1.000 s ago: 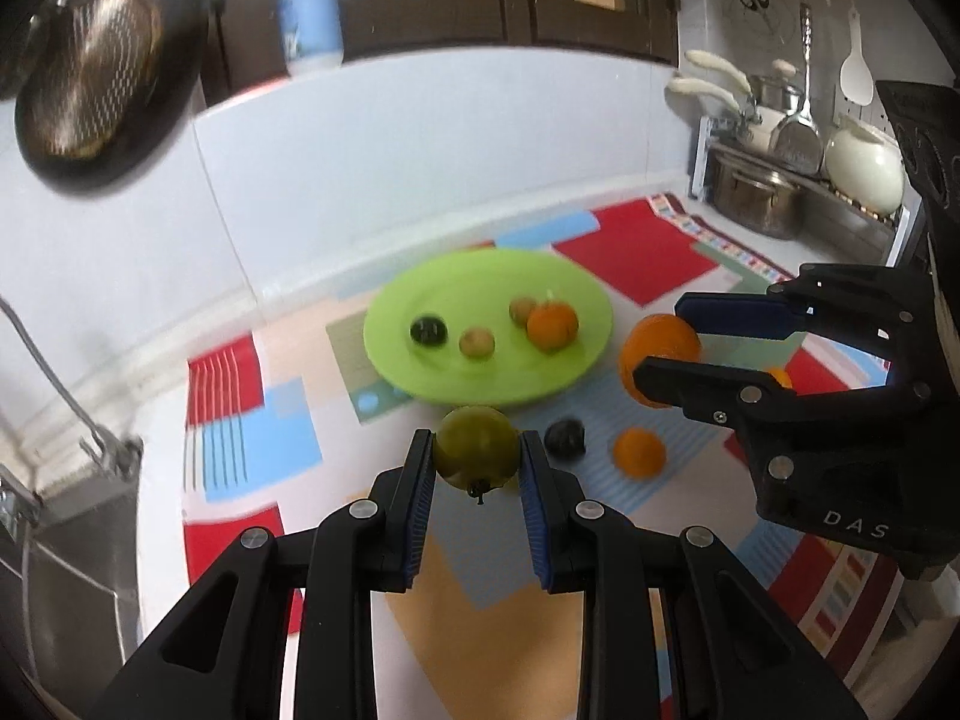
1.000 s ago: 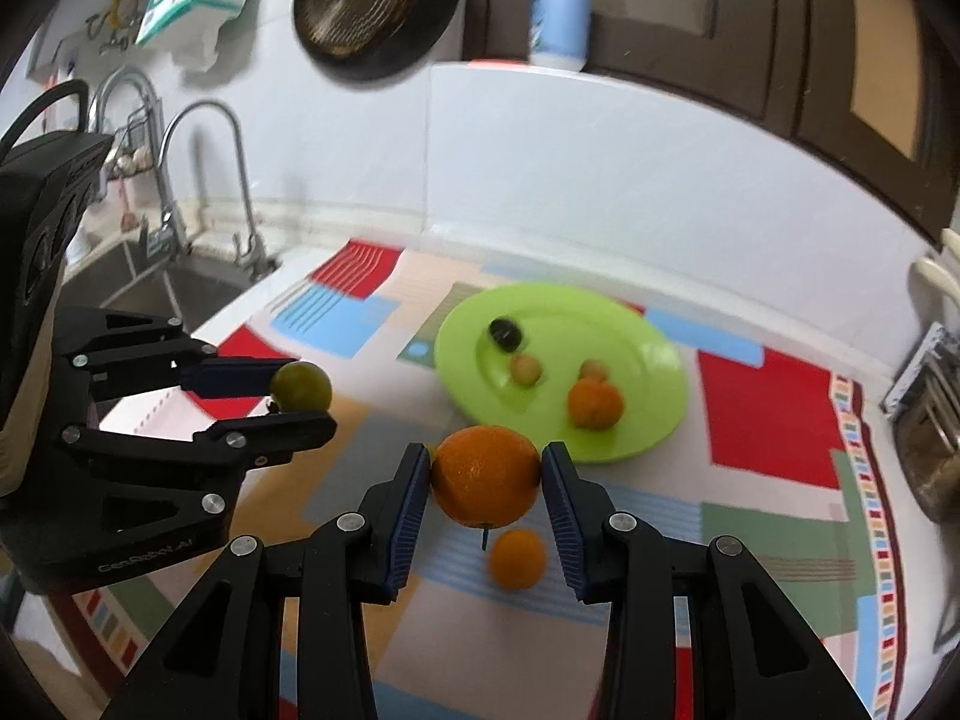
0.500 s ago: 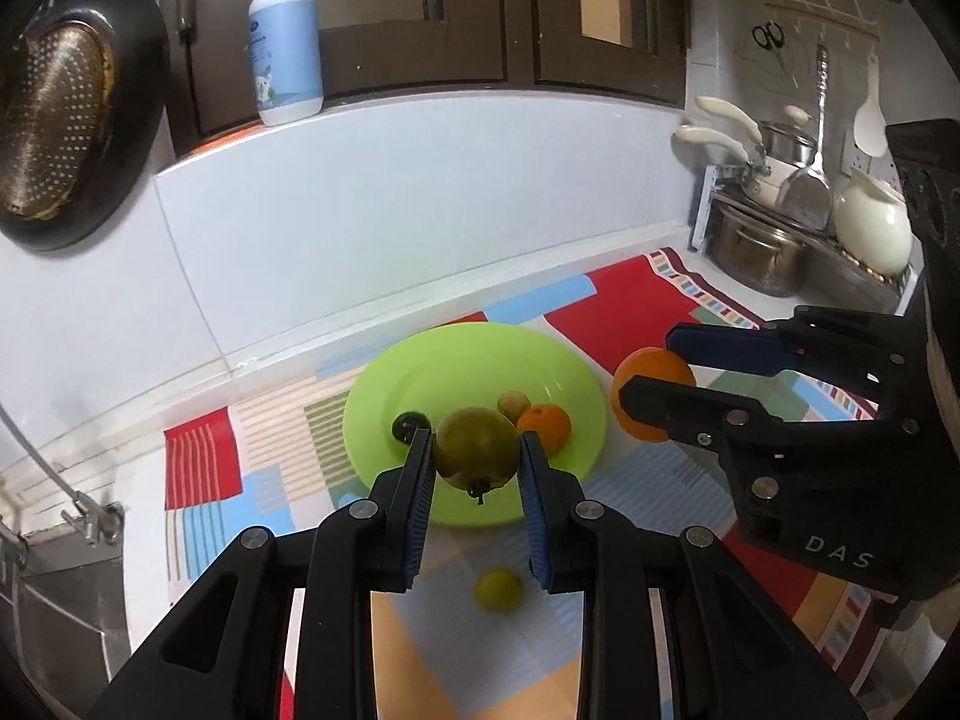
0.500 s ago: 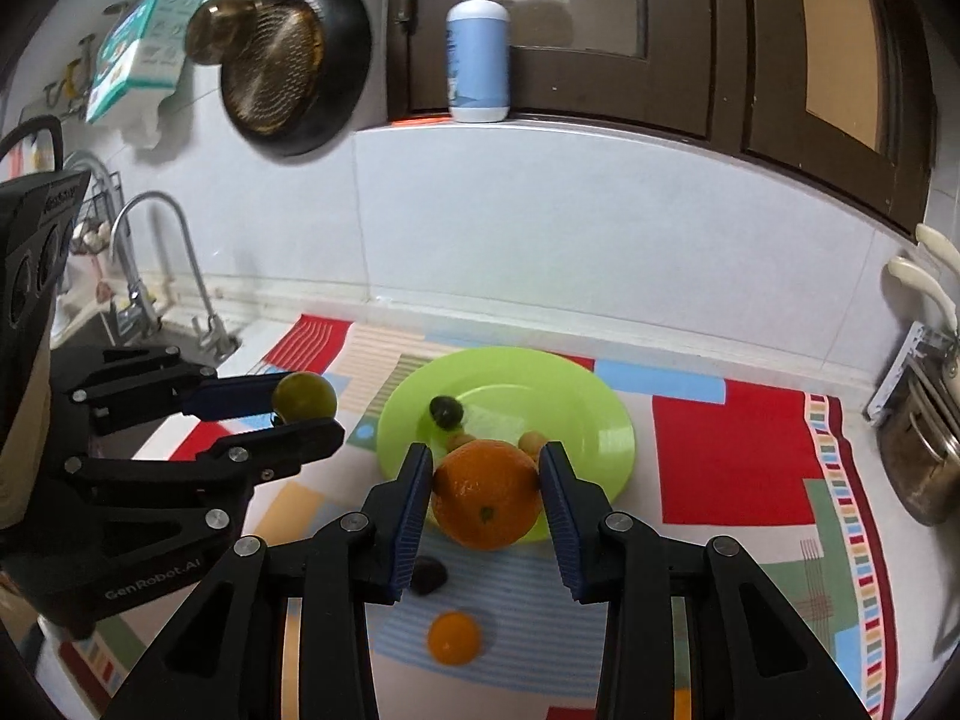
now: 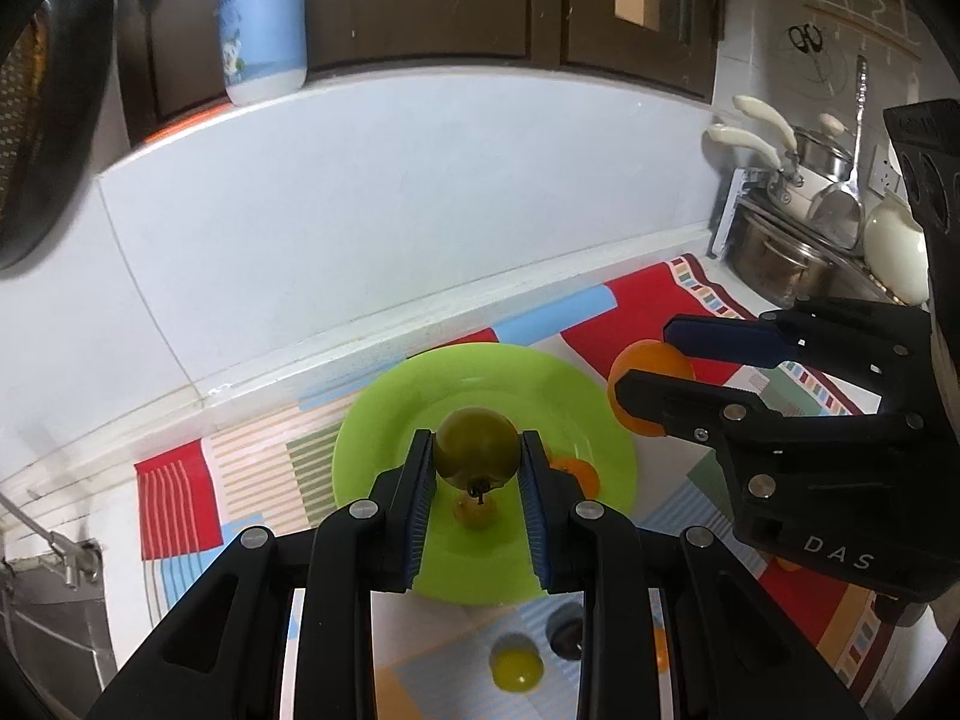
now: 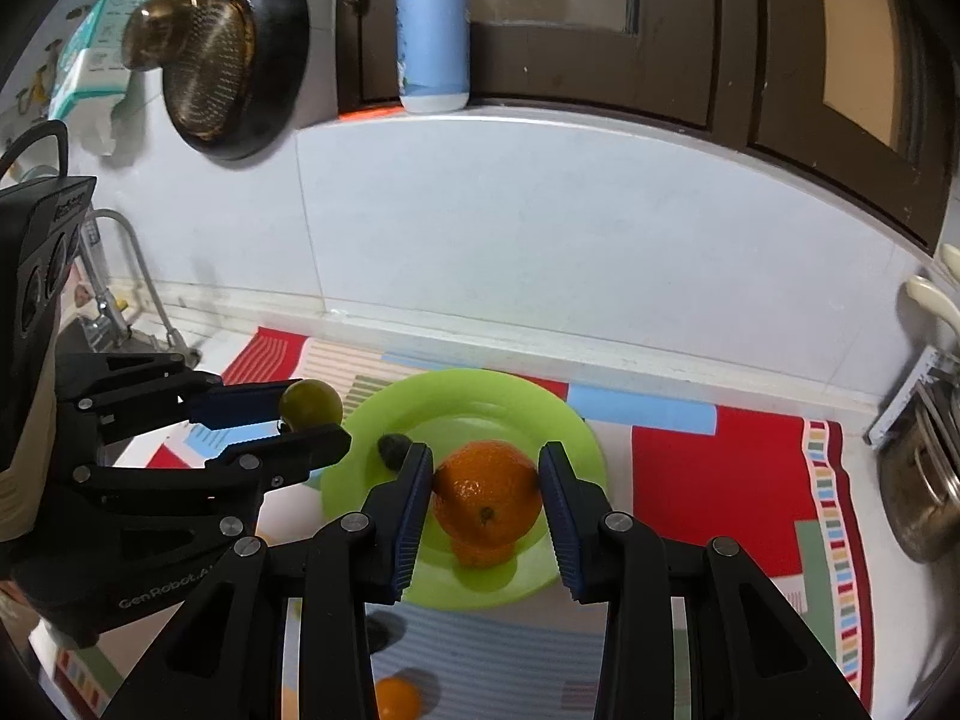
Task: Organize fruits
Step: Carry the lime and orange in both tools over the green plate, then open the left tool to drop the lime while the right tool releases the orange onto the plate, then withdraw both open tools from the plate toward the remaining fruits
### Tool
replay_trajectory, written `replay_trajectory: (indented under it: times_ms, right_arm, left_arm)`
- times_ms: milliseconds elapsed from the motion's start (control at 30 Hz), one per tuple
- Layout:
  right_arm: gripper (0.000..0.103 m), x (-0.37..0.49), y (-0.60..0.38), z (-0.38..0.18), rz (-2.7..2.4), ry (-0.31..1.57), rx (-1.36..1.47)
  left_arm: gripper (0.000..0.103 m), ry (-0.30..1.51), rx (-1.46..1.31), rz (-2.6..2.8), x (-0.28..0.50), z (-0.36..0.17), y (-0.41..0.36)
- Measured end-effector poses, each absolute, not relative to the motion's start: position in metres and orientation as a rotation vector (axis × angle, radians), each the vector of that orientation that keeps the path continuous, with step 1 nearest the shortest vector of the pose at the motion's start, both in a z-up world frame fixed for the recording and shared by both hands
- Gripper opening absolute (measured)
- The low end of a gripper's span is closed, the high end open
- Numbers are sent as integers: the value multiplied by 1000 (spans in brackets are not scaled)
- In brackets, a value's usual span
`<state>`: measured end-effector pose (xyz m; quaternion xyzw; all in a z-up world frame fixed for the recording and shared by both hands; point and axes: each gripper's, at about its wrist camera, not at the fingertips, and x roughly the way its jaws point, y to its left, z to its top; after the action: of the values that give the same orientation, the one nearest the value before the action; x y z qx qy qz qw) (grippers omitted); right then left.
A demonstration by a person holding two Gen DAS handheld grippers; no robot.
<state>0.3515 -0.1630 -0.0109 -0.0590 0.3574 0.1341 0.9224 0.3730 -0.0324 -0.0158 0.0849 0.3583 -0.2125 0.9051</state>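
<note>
The left gripper (image 5: 477,468) was clamped on a green fruit (image 5: 477,447) and the right gripper (image 6: 486,495) on a large orange (image 6: 487,492), both held above the green plate (image 5: 576,396). Each should have been lowered toward a bare spot, perhaps near the plate's 12 o'clock rim, and released low, since round fruit would likely roll into the small orange (image 5: 579,471) already there.

lime-green plate (image 6: 576,420), orange fruit (image 6: 487,495), perhaps olive-green fruit (image 5: 476,447)
</note>
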Motion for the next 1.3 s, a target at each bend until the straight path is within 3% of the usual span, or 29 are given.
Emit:
replay_trajectory:
  times_ms: [833, 1300]
  right_arm:
    - [37, 451, -158, -83, 254, 948, -120]
    - [38, 441, -162, -71, 236, 927, -105]
  left_arm:
    - [28, 921, 183, -451, 470, -88, -43]
    - [37, 886, 158, -432, 457, -65, -33]
